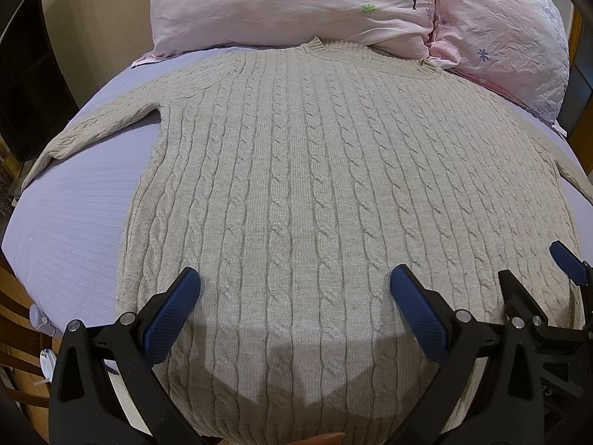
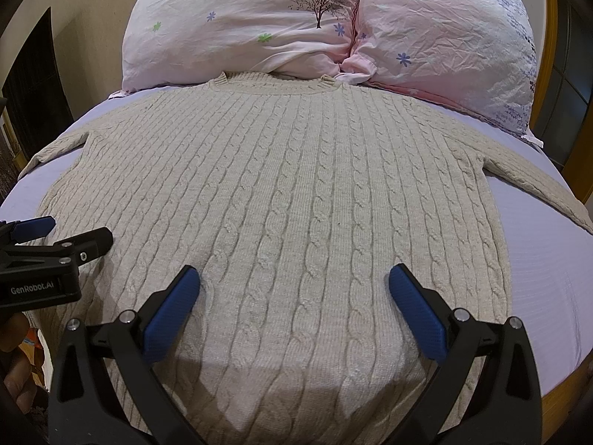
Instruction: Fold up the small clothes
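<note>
A beige cable-knit sweater (image 1: 296, 170) lies flat and spread out on the bed, collar toward the pillows, sleeves out to both sides. It also fills the right wrist view (image 2: 289, 193). My left gripper (image 1: 294, 289) is open and empty, hovering over the sweater's lower left part near the hem. My right gripper (image 2: 294, 285) is open and empty over the lower middle of the sweater. The right gripper shows at the right edge of the left wrist view (image 1: 533, 282), and the left gripper shows at the left edge of the right wrist view (image 2: 66, 233).
The lavender bed sheet (image 1: 74, 222) shows on both sides of the sweater (image 2: 548, 267). Two pink floral pillows (image 1: 289, 3) (image 2: 444, 37) lie at the head, touching the collar. A wooden bed frame (image 2: 552, 37) runs at the right. Dark furniture (image 1: 29, 74) stands at left.
</note>
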A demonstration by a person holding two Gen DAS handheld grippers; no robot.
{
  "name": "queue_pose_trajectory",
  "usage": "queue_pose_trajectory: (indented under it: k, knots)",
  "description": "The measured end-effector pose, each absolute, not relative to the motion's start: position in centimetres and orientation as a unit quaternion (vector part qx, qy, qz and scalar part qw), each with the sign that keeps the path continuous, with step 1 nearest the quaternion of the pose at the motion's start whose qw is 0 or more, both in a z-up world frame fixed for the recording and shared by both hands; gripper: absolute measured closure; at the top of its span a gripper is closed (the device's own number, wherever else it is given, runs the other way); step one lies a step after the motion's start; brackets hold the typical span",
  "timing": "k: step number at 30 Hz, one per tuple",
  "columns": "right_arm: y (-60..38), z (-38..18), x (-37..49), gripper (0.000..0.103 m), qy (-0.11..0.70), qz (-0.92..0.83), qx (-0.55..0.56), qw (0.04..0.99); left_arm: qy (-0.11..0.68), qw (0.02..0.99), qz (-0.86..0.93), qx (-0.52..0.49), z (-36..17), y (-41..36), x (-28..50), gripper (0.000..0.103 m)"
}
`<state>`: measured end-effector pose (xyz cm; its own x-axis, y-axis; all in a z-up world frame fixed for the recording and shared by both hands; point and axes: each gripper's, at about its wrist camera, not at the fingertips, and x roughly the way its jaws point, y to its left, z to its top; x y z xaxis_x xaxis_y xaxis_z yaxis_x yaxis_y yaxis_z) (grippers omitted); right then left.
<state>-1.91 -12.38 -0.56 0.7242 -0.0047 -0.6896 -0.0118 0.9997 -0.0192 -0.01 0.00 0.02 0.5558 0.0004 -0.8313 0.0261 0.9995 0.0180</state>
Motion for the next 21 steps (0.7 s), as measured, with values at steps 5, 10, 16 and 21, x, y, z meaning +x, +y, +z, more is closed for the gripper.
queue_pose_trajectory:
  k: [5,10,16,21]
  knots:
    - [-12.39,-0.55,-1.92,0.002,0.371,0.002,-0.011,0.929,0.471,0.882,-0.007,0.014,0.02,0.00,-0.01,0.001]
    - [-12.39,-0.55,-1.94,0.002,0.371,0.002,-0.011,0.929,0.470,0.883,-0.007,0.015,0.02,0.00,-0.03,0.001]
    - [-12.40,-0.53,-1.93,0.002,0.371,0.002,-0.011,0.929,0.468,0.883,-0.008,0.015,0.07,-0.05,-0.07,0.001]
    - [-12.41,-0.51,-1.92,0.002,0.371,0.002,-0.011,0.929,0.469,0.883,-0.008,0.015,0.49,0.19,-0.11,0.001]
